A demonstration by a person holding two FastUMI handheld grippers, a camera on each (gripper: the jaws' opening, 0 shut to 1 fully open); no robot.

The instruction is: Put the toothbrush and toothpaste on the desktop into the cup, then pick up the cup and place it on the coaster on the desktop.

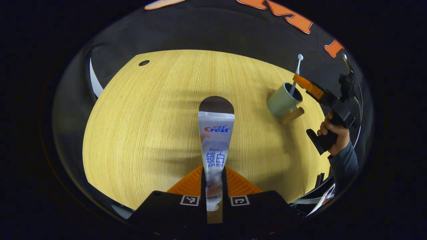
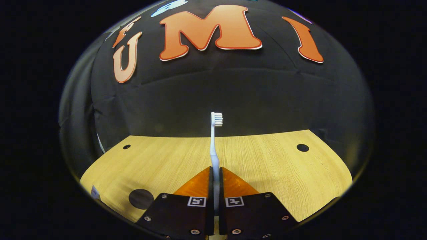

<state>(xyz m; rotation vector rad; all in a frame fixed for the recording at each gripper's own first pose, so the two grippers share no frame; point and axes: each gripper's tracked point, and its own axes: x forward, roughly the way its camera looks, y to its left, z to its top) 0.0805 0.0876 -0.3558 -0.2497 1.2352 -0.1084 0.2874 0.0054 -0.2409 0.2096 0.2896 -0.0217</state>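
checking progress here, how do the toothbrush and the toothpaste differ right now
The toothbrush is a thin white stick standing with its bristles up; the toothpaste is a wide, flat printed tube with its cap end toward the fingers. In the left gripper view the toothbrush's lower end sits in the cup, while the toothpaste is held clear above the table. Both are clamped: toothbrush in the right gripper, toothpaste in the left gripper.

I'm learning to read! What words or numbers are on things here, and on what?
Toothpaste tube: a printed label with a logo and small print; labels are not read out here.
Square markers: black-and-white patterns, no words.
Toothbrush, cup: no writing seen.
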